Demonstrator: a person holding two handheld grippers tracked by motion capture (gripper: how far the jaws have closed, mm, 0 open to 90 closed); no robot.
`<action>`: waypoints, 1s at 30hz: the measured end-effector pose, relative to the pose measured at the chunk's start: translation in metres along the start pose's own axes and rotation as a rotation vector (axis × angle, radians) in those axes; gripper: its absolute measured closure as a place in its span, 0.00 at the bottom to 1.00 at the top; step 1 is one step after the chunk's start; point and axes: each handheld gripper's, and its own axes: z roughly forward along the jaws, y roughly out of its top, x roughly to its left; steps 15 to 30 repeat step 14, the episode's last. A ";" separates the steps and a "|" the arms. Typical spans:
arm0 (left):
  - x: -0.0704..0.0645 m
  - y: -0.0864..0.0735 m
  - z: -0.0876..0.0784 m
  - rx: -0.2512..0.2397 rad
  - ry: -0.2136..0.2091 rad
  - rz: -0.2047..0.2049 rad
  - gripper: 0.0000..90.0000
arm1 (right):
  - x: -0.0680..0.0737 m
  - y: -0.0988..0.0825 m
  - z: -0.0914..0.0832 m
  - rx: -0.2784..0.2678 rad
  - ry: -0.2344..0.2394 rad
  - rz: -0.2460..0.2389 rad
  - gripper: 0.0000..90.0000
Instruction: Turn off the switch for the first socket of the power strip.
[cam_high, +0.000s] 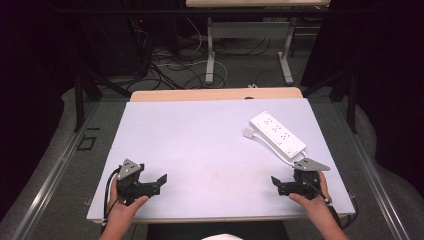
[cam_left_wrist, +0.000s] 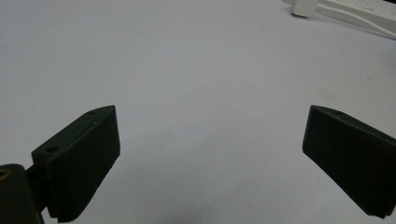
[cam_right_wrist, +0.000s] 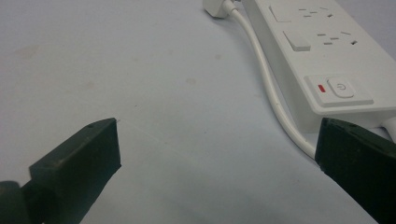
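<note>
White power strip (cam_high: 277, 132) at two o'clock on the table (cam_high: 200, 145)
Its cord (cam_right_wrist: 271, 88) loops alongside; right gripper (cam_high: 285, 186) and left gripper (cam_high: 152, 184) gape wide, empty.

- A pale surface (cam_high: 200, 145) carries the things.
- A white power strip (cam_high: 277, 133) lies flat at its far right.
- Its cord (cam_right_wrist: 268, 79) and plug (cam_high: 248, 133) lie just beside the strip.

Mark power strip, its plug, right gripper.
power strip (cam_right_wrist: 327, 51), right gripper view, top face.
plug (cam_high: 248, 133), high view, plug body.
right gripper (cam_high: 278, 184), high view, between its open jaw tips.
</note>
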 end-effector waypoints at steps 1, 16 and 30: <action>0.000 0.000 0.000 0.003 -0.001 0.001 0.04 | 0.000 0.000 0.000 -0.002 0.000 -0.002 0.00; 0.000 0.001 -0.001 -0.004 0.000 0.003 0.04 | -0.001 -0.004 0.001 -0.005 -0.001 0.013 0.00; 0.000 0.001 -0.001 -0.004 0.000 0.003 0.04 | -0.001 -0.004 0.001 -0.005 -0.001 0.013 0.00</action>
